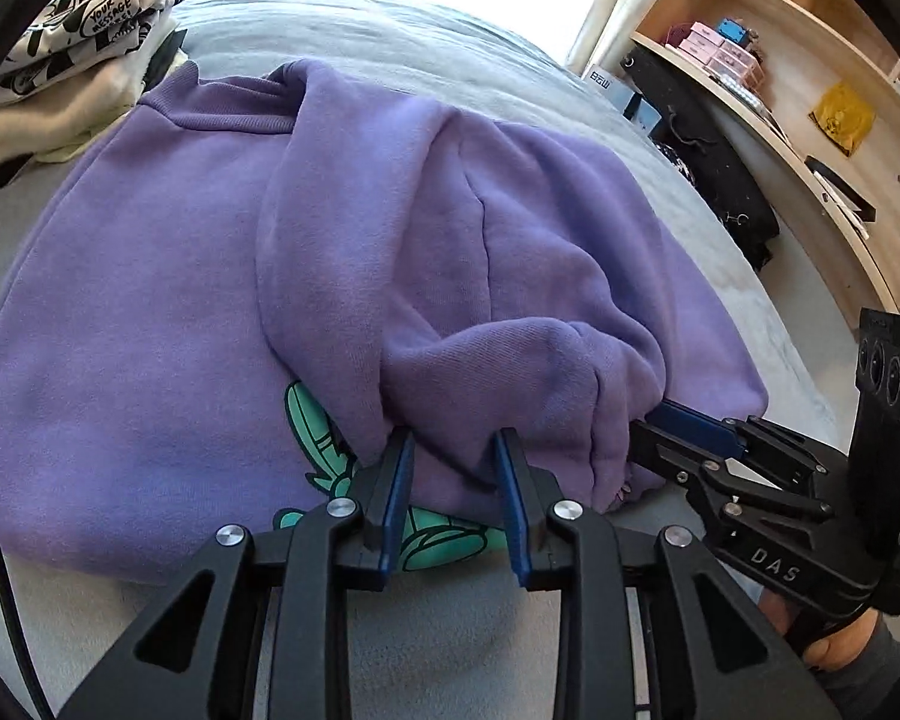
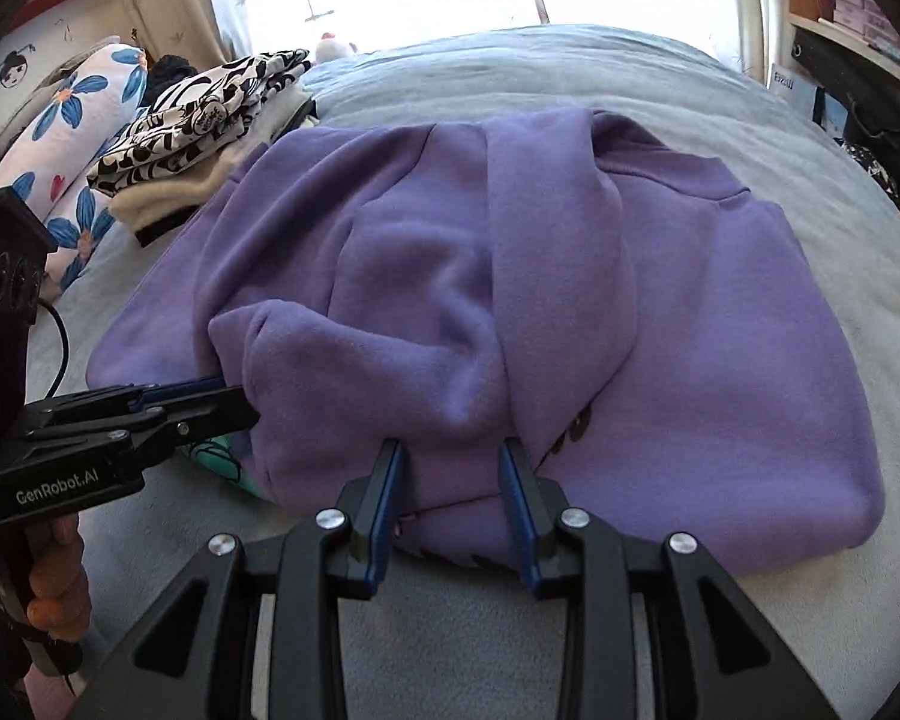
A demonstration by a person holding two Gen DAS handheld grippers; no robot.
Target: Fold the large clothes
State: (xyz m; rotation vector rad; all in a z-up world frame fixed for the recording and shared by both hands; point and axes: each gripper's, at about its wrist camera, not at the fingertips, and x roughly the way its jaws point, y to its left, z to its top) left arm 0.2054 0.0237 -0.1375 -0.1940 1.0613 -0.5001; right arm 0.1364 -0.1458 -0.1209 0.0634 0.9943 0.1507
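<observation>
**Operator:** Holding the purple sweatshirt on the grey bedspread: left gripper and right gripper each pinch its bunched near fold.

**Colleague:** Risks?

**Operator:** I think uneven pulling could skew the fold, or thick fleece slip out.

**Colleague:** Hidden?

**Operator:** Pad contact is buried; the teal print is half-covered.

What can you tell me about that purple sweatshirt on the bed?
The purple sweatshirt is soft, thick fleece with a ribbed collar at the far end and a teal and black print, mostly covered. It lies partly folded on the grey bedcover, a sleeve laid down its middle. The left tool and right tool each pinch a bunched fold at its near edge. A pile of folded clothes sits beside it.
</observation>
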